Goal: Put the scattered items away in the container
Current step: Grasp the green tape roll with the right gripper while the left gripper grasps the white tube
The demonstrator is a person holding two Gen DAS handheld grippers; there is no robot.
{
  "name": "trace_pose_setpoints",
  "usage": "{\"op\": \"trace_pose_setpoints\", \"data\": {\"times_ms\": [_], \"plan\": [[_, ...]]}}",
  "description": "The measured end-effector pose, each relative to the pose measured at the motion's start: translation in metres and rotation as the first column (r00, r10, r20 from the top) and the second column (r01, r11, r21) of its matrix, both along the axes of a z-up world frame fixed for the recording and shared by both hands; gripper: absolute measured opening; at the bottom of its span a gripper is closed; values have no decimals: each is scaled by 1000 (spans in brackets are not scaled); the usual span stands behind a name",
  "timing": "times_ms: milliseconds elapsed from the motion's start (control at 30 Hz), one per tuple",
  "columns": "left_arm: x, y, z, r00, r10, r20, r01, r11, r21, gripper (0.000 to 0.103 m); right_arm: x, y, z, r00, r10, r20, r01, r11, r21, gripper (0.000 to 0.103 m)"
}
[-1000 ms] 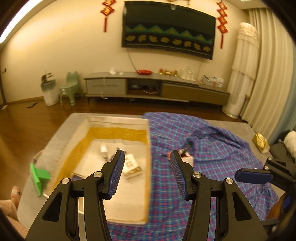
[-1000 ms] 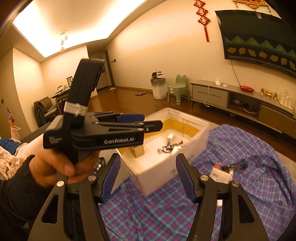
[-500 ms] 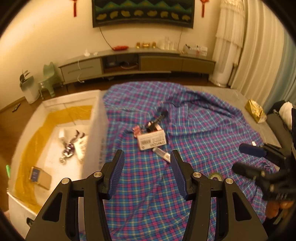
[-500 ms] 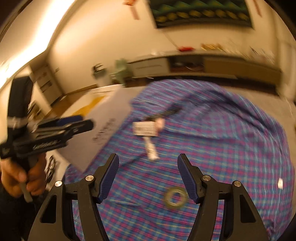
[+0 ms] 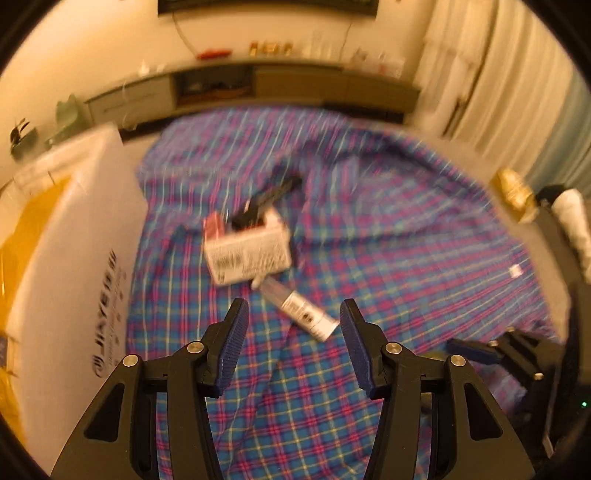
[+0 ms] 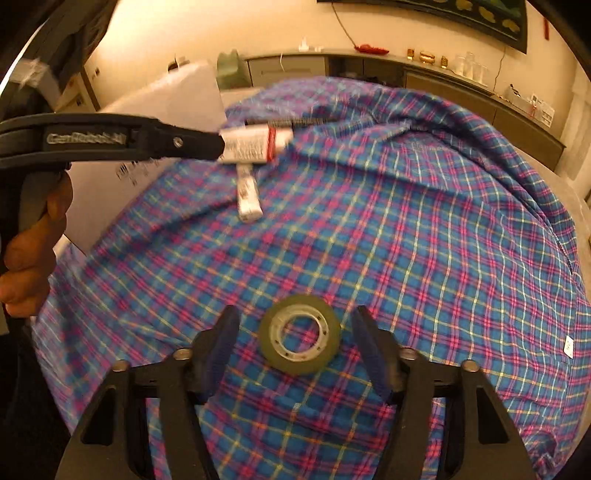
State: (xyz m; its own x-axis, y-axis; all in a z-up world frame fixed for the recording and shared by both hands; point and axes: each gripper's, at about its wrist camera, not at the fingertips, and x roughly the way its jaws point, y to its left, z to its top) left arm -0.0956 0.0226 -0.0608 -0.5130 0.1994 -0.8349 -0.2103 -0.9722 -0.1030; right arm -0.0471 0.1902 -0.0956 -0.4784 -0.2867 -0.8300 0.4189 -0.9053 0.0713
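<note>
The right gripper point(image 6: 295, 343) holds its jaws apart around the tape roll point(image 6: 299, 334) lying flat on the plaid cloth point(image 6: 406, 229). The left gripper point(image 5: 293, 334), jaws apart, hangs above a small tube point(image 5: 301, 314) beside the white box point(image 5: 247, 251), near the foam container point(image 5: 85, 266).

Likely a home living room, low media cabinet point(image 6: 424, 70), curtains point(image 5: 491, 74), wall-mounted TV point(image 6: 476, 14)
</note>
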Motion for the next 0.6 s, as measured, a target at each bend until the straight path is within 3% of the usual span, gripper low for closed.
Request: {"op": "trace_pose_setpoints", "data": {"times_ms": [233,333,500,600], "plan": [[-24,7,-40,996,42,80,-48,997,66,54,8,-6,-7,997,40,-62,-35,997,66,52],[-24,11,-47,998,49,42,-50,998,23,54,10,-10,-9,995,53,-91,-44,994,98,52],[-17,3,-48,998,66,16,-65,995,-74,50,7,-5,-8,997,40,-73,-35,997,70,49],[-14,-16,-46,994,108,30,-106,993,-55,47,7,0,-7,998,26,-58,-24,999,32,49]]}}
